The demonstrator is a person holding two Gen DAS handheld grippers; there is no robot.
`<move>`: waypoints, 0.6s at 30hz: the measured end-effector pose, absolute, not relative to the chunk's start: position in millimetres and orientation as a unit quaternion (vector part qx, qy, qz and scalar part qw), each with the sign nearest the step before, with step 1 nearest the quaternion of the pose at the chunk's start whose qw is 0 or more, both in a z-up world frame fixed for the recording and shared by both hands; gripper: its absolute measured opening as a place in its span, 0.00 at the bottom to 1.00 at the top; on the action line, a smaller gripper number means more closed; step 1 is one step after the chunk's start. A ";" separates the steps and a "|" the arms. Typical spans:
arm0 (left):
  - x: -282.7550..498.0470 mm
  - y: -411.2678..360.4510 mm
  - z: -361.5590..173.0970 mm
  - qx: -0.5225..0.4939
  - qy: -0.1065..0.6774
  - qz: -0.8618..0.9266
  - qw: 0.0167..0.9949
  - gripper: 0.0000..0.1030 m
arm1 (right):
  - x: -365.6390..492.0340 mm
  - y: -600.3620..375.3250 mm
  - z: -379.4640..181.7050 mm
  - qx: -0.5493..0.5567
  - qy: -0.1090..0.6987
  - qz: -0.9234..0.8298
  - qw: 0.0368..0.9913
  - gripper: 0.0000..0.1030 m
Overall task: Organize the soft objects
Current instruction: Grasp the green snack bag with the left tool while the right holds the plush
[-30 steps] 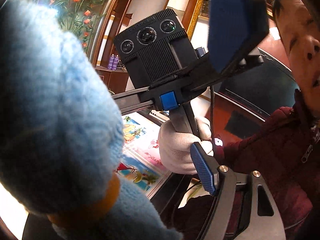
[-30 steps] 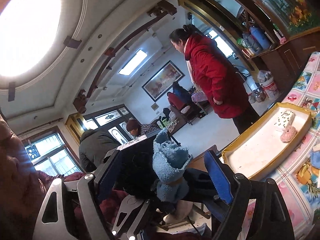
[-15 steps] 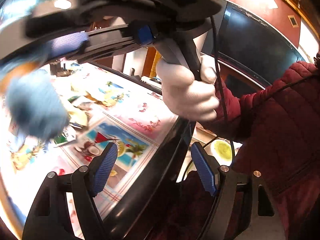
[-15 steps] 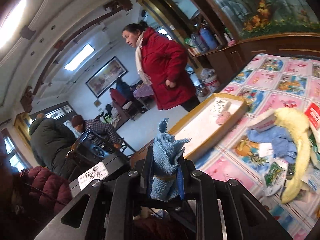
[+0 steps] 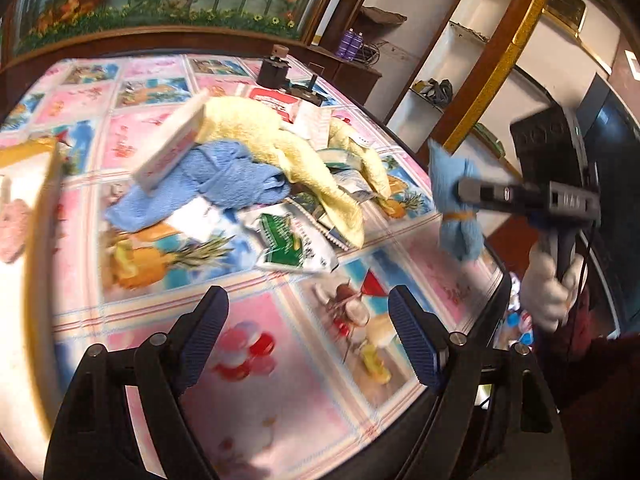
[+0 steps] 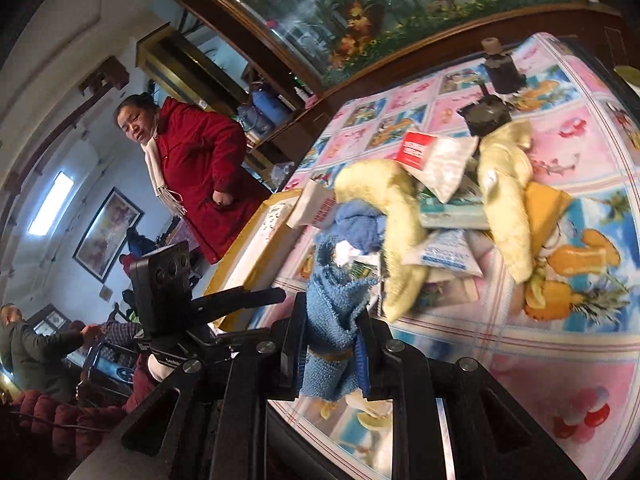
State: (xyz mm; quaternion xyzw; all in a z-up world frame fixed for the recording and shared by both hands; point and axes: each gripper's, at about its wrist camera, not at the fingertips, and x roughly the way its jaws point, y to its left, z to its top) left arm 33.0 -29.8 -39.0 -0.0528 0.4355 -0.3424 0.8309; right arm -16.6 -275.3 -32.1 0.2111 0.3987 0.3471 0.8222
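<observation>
A small blue cloth roll (image 6: pixel 332 304) tied with an orange band is clamped upright between the fingers of my right gripper (image 6: pixel 330 360), which is shut on it. The left wrist view shows the same roll (image 5: pixel 456 208) held over the table's right edge. My left gripper (image 5: pixel 308 340) is open with nothing in it, low over the patterned tablecloth (image 5: pixel 256 320). Further back lies a heap of soft things: a yellow towel (image 5: pixel 280 140) draped over a blue towel (image 5: pixel 216 184).
Mixed into the heap are a white box (image 5: pixel 172 144) and a green-and-white packet (image 5: pixel 292 244). A yellow-rimmed tray (image 5: pixel 44 200) at the left holds a pink soft item (image 5: pixel 14 224). Dark objects (image 5: pixel 274 70) stand at the back. A person in a red coat (image 6: pixel 192 168) stands beyond the tray.
The blue roll passed from my left gripper to my right, which shut on it. My left gripper opened and swung down toward the table, as did the right.
</observation>
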 end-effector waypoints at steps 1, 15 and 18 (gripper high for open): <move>38.3 -36.8 -41.3 -0.055 0.438 -0.343 0.829 0.80 | -16.0 -279.1 -38.2 0.214 0.403 0.338 0.823 0.20; 82.0 -95.0 -85.0 -0.014 0.444 -0.302 0.844 0.26 | -15.7 -290.9 -81.8 0.227 0.433 0.304 0.818 0.21; 73.2 -83.9 -81.5 -0.034 0.438 -0.300 0.847 0.25 | -15.7 -284.5 -78.8 0.226 0.426 0.310 0.819 0.21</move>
